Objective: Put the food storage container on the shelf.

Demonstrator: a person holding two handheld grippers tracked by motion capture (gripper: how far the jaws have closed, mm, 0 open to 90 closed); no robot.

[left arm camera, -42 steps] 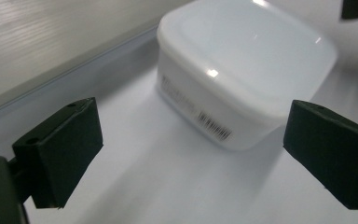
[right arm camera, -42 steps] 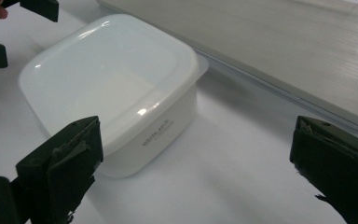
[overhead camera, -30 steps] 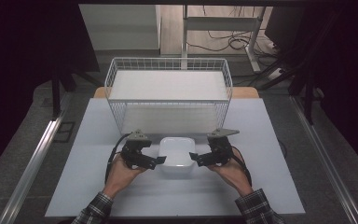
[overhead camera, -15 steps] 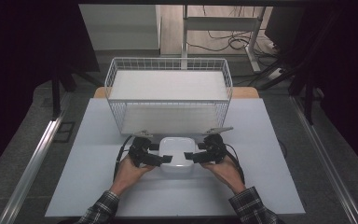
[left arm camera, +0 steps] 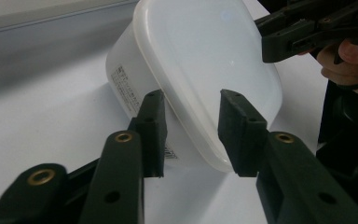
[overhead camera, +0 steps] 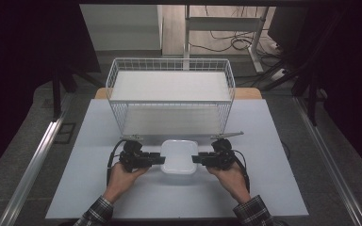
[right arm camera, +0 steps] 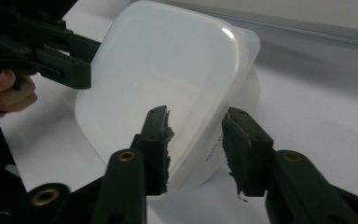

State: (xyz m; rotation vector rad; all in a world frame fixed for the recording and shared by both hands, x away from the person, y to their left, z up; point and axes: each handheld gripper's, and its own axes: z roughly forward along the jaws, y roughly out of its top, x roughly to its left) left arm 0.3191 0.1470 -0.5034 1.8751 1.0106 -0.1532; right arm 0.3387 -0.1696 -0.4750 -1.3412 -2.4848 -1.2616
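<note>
1. A pale, matte table stands over a grey floor, with metal rails running along both sides; beyond it a desk frame and loose cables lie against a light wall, and the edges of the room are dark.
2. A white wire basket sits at the far middle of the table, with a flat white panel inside it.
3. The white plastic box rests on the table just in front of the basket, between the two tools; it is a rounded rectangle with a smooth, faintly glossy lid whose rim juts past the milky, see-through wall; small printed text runs along that wall.
4. The left gripper reaches in from the box's left end; its jaws have just been closing, one above the lid's rim and one at the wall below; from the left gripper view I cannot tell whether the pads press yet.
5. The right gripper mirrors it at the right end; its jaws have also just been closing, and they straddle the rim the same way; contact is again unclear.
</note>
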